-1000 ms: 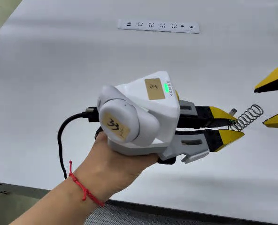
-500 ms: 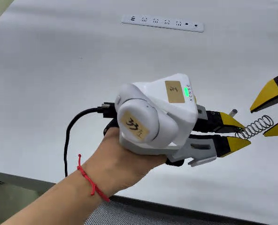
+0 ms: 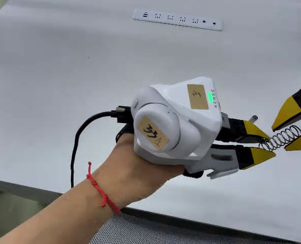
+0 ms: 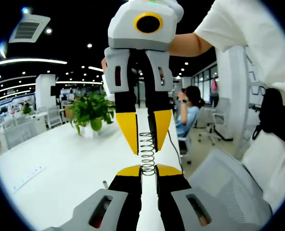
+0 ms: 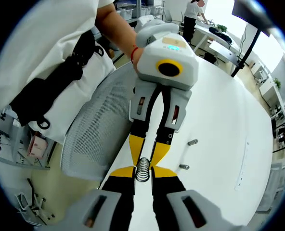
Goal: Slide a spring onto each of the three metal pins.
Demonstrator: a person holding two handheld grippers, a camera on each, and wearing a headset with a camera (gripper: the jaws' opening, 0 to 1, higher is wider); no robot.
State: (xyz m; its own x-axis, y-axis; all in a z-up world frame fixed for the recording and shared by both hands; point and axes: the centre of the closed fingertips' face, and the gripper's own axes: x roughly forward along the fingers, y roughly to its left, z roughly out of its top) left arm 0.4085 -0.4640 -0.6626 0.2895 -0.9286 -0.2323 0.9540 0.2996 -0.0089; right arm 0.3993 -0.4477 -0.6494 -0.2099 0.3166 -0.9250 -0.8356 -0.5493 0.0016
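**ONE SPRING BETWEEN TWO GRIPPERS**

Left gripper (image 3: 269, 145): jaws closed on one end of one coiled wire spring (image 4: 148, 154). Right gripper (image 3: 280, 138), facing the left gripper: part open, jaws astride the spring. Two short metal pins (image 5: 193, 142) (image 5: 183, 167) sit beside the left gripper on the smooth white table (image 3: 89, 76). Beyond the left gripper the surface is bare up to one power strip (image 3: 177, 19).

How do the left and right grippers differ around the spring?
The left gripper pinches one end of the spring with nearly closed jaws; the right gripper flanks the other end with wider jaws, contact unclear. In the head view left is whole, right cropped. Both have yellow tips.
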